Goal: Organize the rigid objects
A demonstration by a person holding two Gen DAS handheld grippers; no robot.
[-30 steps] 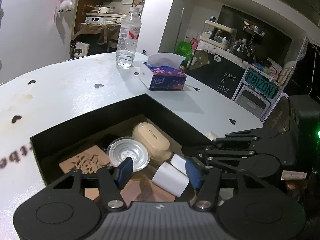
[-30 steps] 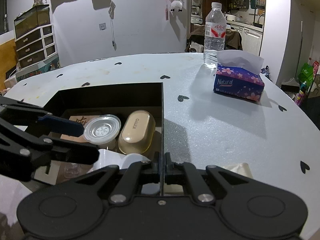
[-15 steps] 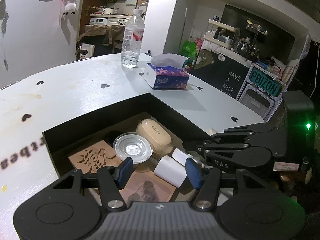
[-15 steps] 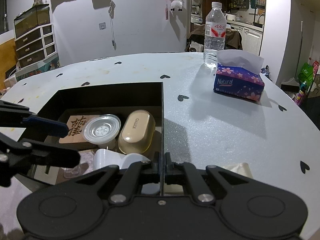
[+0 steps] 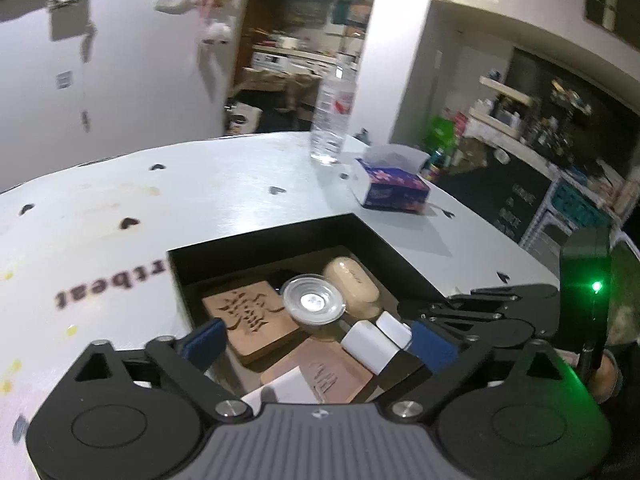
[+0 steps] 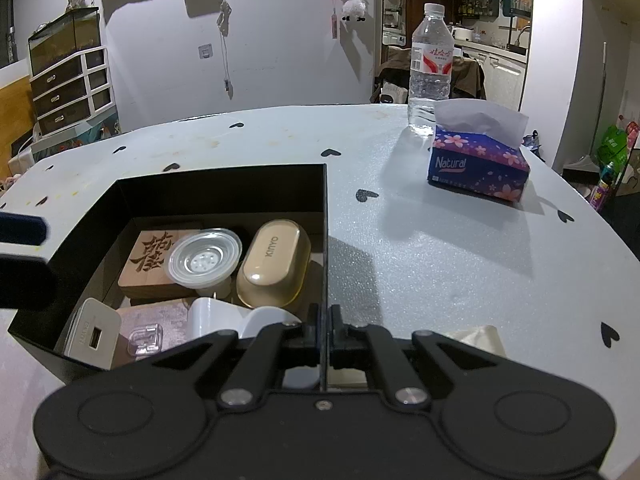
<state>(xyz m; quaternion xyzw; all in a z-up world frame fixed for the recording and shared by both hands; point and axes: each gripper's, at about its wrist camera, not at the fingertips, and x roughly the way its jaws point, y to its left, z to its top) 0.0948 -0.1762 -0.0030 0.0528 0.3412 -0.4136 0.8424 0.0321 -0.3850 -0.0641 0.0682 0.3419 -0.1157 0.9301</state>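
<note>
The box (image 6: 224, 190) was pinched at its 6 o'clock wall by the right gripper (image 6: 324, 330) while the left gripper (image 5: 316, 340) was being opened, empty, so another item was judged to be needed next.

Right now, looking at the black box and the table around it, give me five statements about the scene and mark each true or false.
1. The beige case lies inside the black box. True.
2. The water bottle lies on its side. False: it stands upright beside the tissue box.
3. The right gripper has its jaws shut on the box's wall. True.
4. The clear plastic lid sits on the bare table. False: it is in the box, overlapping the carved wooden block.
5. The left gripper holds the white charger. False: its jaws are opening, empty.
</note>
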